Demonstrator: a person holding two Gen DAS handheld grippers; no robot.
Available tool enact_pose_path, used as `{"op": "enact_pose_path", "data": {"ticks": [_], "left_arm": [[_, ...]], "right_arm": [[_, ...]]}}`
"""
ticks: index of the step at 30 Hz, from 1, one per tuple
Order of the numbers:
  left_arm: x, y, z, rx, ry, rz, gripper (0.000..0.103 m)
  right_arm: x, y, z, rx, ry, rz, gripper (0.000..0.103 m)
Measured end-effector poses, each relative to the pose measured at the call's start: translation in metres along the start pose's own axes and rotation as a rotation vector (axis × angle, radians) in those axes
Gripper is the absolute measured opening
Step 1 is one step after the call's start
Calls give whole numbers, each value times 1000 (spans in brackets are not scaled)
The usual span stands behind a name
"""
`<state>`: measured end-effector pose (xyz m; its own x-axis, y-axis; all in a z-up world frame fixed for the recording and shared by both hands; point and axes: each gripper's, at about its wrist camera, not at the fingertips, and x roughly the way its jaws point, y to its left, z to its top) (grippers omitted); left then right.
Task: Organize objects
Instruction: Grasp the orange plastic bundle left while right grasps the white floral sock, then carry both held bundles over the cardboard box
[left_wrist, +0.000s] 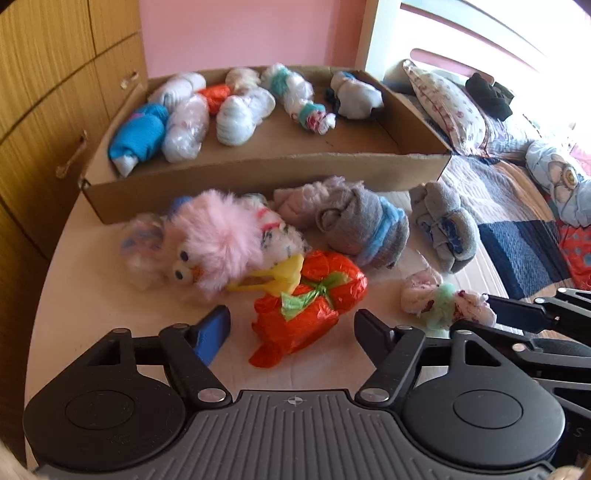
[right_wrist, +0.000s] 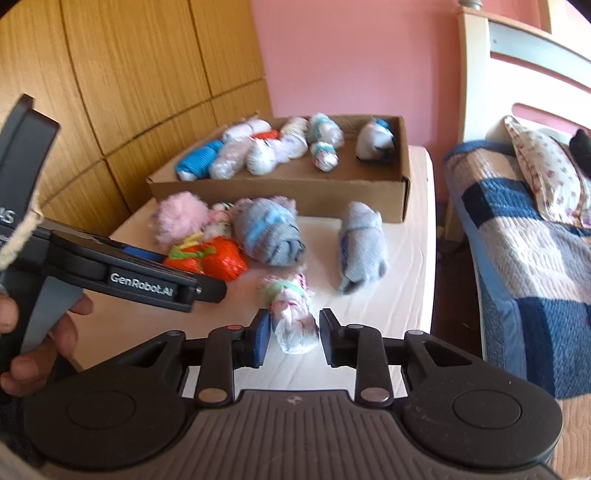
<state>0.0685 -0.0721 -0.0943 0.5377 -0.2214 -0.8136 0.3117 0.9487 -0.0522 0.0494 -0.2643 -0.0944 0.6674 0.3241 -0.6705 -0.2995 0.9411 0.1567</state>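
Note:
A cardboard box (left_wrist: 266, 170) at the back of the table holds several rolled sock bundles. In front of it lie a pink fluffy toy (left_wrist: 218, 240), an orange plastic bundle (left_wrist: 310, 302), two grey sock rolls (left_wrist: 364, 227) (left_wrist: 445, 229) and a white-green-pink bundle (left_wrist: 443, 301). My left gripper (left_wrist: 291, 325) is open, its fingers on either side of the orange bundle's near end. My right gripper (right_wrist: 293, 338) has its jaws around the white-green-pink bundle (right_wrist: 293, 314); the left pad (right_wrist: 262, 341) touches it, and a small gap shows at the right pad.
The table (left_wrist: 92, 306) is white with a rounded left edge. Wooden cabinets (left_wrist: 44, 110) stand on the left and a pink wall (right_wrist: 351, 62) behind. A bed with a patchwork quilt (right_wrist: 517, 240) and a pillow (right_wrist: 543, 177) is on the right.

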Motion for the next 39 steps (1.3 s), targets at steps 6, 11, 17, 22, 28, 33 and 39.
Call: {"op": "enact_pose_path", "data": {"ticks": [6, 11, 17, 22, 28, 33, 39], "left_arm": [[0, -3, 2, 10, -2, -24, 66], [-4, -6, 0, 25, 0, -28, 44], [-8, -6, -5, 15, 1, -41, 39], [-17, -3, -15, 1, 2, -52, 39], [-29, -1, -32, -10, 8, -64, 38], [-39, -1, -40, -3, -2, -52, 38], [-59, 5, -26, -5, -50, -45, 38]], "right_arm": [[10, 3, 2, -17, 1, -13, 37], [15, 4, 3, -18, 17, -10, 34], [11, 7, 1, -28, 17, 8, 22], [8, 11, 1, -32, 17, 16, 22], [1, 13, 2, -34, 5, 27, 21], [-4, 16, 2, -35, -5, 33, 20], [-17, 14, 3, -14, -43, 49, 20]]}}
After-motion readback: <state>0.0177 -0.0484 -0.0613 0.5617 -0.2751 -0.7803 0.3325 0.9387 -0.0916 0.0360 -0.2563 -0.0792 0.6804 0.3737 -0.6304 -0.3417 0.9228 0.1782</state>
